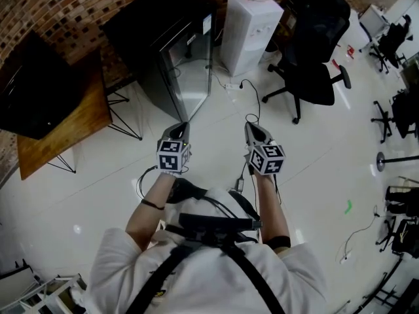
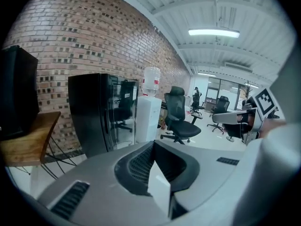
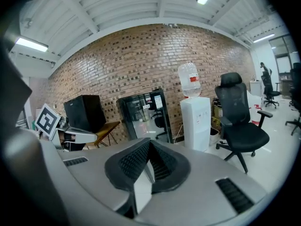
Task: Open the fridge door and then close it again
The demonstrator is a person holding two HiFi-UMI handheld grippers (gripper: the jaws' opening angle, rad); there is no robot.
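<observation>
Showing left gripper [image 1: 179, 132] and right gripper [image 1: 256, 132], jaws fully closed on nothing, well apart from the fridge [image 1: 157, 25]; its stiff glass door [image 1: 190, 77] probably swings heavily, so grasp its free edge.

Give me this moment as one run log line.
phase: before opening | fridge: door closed, untouched | left gripper: shut, empty | right gripper: shut, empty | both short of fridge

Black fridge [image 1: 154, 28], white water dispenser [image 1: 249, 31], brown brick wall [image 1: 59, 5], black chair [image 1: 317, 51]
</observation>
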